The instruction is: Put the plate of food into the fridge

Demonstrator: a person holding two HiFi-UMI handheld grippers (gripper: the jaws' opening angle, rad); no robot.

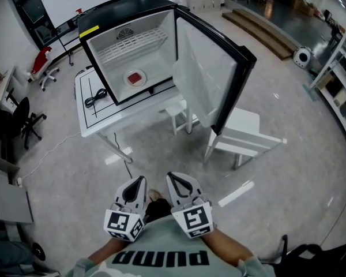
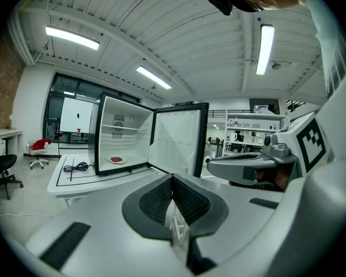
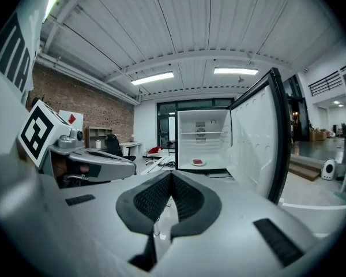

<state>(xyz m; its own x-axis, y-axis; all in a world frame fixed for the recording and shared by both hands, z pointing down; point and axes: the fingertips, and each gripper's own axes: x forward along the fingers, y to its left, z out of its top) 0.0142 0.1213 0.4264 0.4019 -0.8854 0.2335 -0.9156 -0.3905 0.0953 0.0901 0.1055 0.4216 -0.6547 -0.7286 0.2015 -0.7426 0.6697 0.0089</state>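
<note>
A small fridge (image 1: 132, 51) stands on a white table (image 1: 98, 117) with its door (image 1: 210, 77) swung wide to the right. On its floor lies a white plate with red food (image 1: 136, 78), seen small in the left gripper view (image 2: 117, 160) and the right gripper view (image 3: 198, 163). My left gripper (image 1: 139, 182) and right gripper (image 1: 174, 178) are held side by side close to my chest, far from the fridge. Both are shut with nothing between the jaws, as seen in their own views (image 2: 173, 180) (image 3: 171, 178).
A black cable (image 1: 96, 100) lies coiled on the table left of the fridge. A white chair (image 1: 239, 136) stands under the open door and a white stool (image 1: 179, 113) sits by the table. Office chairs (image 1: 23, 120) are at the left, shelving at the right.
</note>
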